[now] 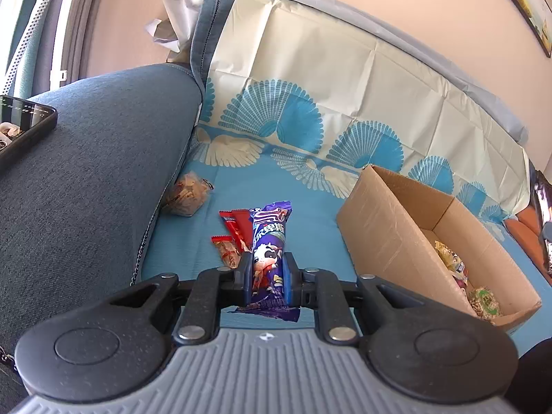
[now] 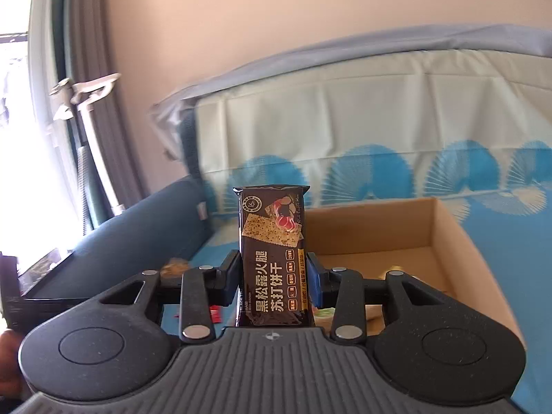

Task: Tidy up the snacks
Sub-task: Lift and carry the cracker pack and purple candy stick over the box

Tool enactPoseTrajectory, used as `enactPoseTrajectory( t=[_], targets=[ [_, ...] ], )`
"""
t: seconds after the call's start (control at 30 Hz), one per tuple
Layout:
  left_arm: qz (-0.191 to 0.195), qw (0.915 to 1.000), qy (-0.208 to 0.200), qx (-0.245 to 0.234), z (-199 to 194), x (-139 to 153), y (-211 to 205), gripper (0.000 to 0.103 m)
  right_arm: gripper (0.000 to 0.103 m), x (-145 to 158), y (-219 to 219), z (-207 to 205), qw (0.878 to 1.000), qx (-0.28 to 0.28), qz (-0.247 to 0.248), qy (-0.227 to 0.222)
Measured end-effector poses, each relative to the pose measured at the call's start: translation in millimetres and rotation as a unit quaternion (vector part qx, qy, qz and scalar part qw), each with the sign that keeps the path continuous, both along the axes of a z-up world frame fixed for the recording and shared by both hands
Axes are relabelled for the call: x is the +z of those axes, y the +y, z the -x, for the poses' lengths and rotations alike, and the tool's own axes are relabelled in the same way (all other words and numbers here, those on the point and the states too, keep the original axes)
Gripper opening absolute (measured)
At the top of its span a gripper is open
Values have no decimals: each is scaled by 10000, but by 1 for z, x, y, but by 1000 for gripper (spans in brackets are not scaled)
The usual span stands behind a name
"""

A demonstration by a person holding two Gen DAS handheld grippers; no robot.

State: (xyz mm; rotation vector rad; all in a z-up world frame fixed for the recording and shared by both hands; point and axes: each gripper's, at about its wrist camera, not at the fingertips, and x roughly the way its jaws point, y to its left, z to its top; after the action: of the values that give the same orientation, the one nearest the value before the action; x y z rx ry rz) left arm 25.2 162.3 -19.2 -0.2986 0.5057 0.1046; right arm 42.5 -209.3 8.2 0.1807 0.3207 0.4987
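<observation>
Fingers [image 1: 249,269] pinch one purple packet [image 1: 270,241]; three red packets [image 1: 232,238] beside.

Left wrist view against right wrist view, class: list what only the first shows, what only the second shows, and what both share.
Only the left wrist view: left tongs shut on a purple cow-print snack packet, red-wrapped snack bars on the blue cover, a black phone. Only the right wrist view: right tongs shut on a dark brown cracker packet, a white stand by the window. Both: the open cardboard box, the fan-patterned sheet.
</observation>
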Motion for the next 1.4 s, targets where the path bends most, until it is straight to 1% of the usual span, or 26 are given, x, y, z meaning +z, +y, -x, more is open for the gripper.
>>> enactPoseTrajectory(
  t=[0.07,0.13,0.17,0.23,0.3,0.5,0.63,0.7,0.73,0.77,0.83,0.9,0.93,1.0,1.07,1.13,1.2,1.23,1.27,1.33,1.4],
  targets=[
    [-29,10000,10,-18,-1,0,-1,19,41,-11,-18,-7,9994,-265,-205,63],
    [-78,10000,39,-33,-2,0,-2,19,41,-16,-31,-12,9971,-404,-614,208],
    [-104,9999,49,-39,-3,-1,-3,19,41,-17,-34,-12,9961,-440,-735,196],
    [-163,9998,62,-41,-4,0,-5,19,41,-20,-34,-11,9952,-493,-822,208],
    [-215,9997,62,-48,-6,0,-7,19,41,-22,-29,-12,9954,-470,-809,224],
    [-361,9992,105,-123,-8,0,-12,19,41,-22,-19,-9,9974,-352,-617,78],
    [-553,9980,151,-279,-14,2,-20,19,41,-21,-21,-7,9971,-452,-603,-83],
    [-490,9984,170,-244,-16,5,-23,19,41,-21,-23,-7,9968,-470,-635,-108],
    [-389,9989,172,-201,-18,8,-25,18,41,-22,-24,-7,9967,-468,-655,-108],
    [-306,9993,158,-175,-19,11,-27,10,41,-22,-24,-8,9966,-458,-671,-100],
    [-262,9994,102,-197,-23,20,-39,9,41,-24,-24,-9,9967,-403,-706,-60],
    [-381,9989,11,-290,-28,31,-55,8,41,-24,-24,-10,9966,-392,-718,-48],
    [-472,9983,4,-352,-32,36,-64,4,41,-25,-23,-11,9966,-387,-728,-38],
    [-538,9977,95,-404,-42,41,-74,4,41,-26,-23,-13,9965,-395,-738,-2],
    [-531,9975,340,-314,-51,38,-73,9,41,-26,-24,-16,9963,-385,-764,29],
    [-562,9941,920,-146,-60,24,-66,17,41,-26,-25,-16,9961,-381,-792,41],
    [-561,9873,1472,-227,-61,5,-60,34,41,-26,-27,-15,9958,-372,-835,41],
    [-601,9830,1697,-352,-58,-5,-58,50,41,-26,-28,-16,9956,-369,-858,47],
    [-674,9787,1875,-494,-54,-13,-59,58,41,-26,-29,-16,9954,-368,-883,60],
    [-871,9699,2135,-786,-45,-30,-60,62,41,-27,-30,-17,9949,-368,-938,84],
    [-919,9622,2377,-963,-41,-42,-63,63,41,-27,-29,-17,9945,-361,-977,106]
  ],
)
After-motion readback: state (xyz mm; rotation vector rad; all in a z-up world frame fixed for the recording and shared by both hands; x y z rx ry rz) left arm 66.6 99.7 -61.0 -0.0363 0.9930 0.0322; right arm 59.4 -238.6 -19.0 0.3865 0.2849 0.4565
